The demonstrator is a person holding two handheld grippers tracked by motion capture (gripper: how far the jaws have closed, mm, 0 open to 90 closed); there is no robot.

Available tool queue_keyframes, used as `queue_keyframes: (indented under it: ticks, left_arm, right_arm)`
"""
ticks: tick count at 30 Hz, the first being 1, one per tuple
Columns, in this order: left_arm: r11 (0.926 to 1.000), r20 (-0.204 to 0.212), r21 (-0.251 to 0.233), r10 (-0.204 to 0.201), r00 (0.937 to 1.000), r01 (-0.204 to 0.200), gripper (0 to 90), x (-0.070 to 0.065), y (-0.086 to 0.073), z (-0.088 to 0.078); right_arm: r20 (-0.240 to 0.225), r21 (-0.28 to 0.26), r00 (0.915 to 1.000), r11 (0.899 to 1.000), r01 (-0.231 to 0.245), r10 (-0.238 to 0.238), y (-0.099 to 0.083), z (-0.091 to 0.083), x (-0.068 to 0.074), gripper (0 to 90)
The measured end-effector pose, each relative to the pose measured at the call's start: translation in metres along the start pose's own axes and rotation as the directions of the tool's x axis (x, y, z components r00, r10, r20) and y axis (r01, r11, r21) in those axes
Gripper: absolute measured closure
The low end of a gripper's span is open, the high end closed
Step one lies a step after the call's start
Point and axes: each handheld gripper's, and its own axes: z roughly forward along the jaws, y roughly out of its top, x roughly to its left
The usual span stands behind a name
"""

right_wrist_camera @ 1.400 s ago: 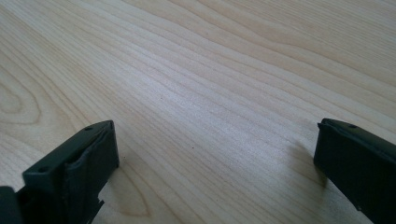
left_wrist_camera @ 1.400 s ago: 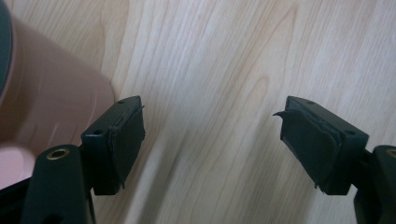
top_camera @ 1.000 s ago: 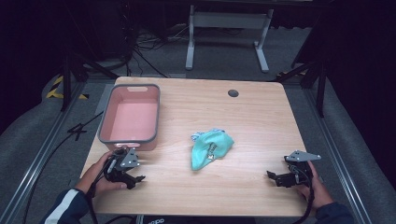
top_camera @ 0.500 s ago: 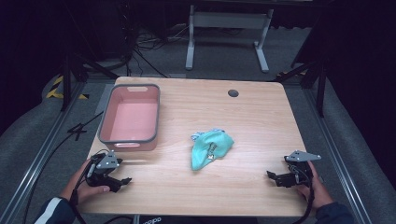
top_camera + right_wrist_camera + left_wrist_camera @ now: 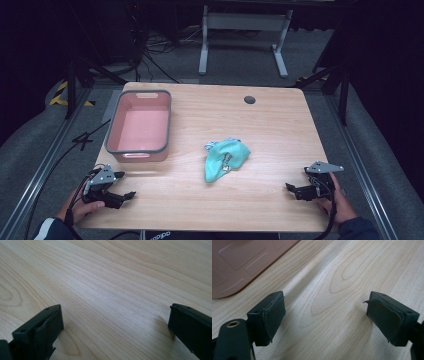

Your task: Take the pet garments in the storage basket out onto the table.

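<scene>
A crumpled teal cloth point(image 5: 226, 157) lies near the middle of the wooden table point(image 5: 260, 130). A pink bin point(image 5: 113, 145) with a grey rim stands empty at the left. My left gripper point(image 5: 129, 196) rests low at the near left corner, in front of the bin and well left of the cloth. Its jaws have just been opening and nothing is between them. In the left gripper view the gripper point(image 5: 325, 305) is over bare wood, with the bin's wall point(image 5: 242, 262) at top left. My right gripper point(image 5: 290, 189) sits open near the right front edge, and in its own view point(image 5: 115, 312) it holds nothing.
A small dark round hole point(image 5: 249, 99) marks the table's far side. Beyond the table stands a grey metal frame point(image 5: 242, 22) on the floor. Cables point(image 5: 80, 142) trail along the floor at the left.
My left gripper has slid left and toward the near edge, away from the bin's front. The right gripper, cloth and bin have not moved.
</scene>
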Motion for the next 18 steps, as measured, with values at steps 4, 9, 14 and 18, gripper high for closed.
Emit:
queue_keyframes:
  ticks: [4, 9, 14, 18]
  left_arm:
    - [1.0, -0.002, 0.0, -0.003, 1.0, 0.003, 15.1, -0.0003, -0.0001, 0.0]
    - [1.0, -0.009, -0.003, -0.005, 0.9999, 0.005, 14.7, -0.0007, -0.0002, 0.0003]
    - [0.9999, -0.016, -0.002, -0.013, 0.9998, 0.013, 14.3, -0.0015, -0.0005, 0.0002]
    - [0.9999, -0.016, -0.002, -0.015, 0.9998, 0.015, 14.2, -0.0016, -0.0005, 0.0002]
  right_arm:
    - [0.001, -0.001, 1.0, 1.0, 0.0, 0.0, 0.0, 0.0001, 0.0001, 0.3]
    - [0.0, -0.001, 1.0, 1.0, 0.0, 0.0, 0.0001, 0.0001, -0.0001, 0.3]
    - [-0.001, 0.0, 1.0, 1.0, 0.001, -0.001, 0.0001, 0.0001, -0.0001, 0.3]
    - [0.0, -0.001, 1.0, 1.0, 0.001, -0.001, 0.0001, 0.0001, -0.0001, 0.3]
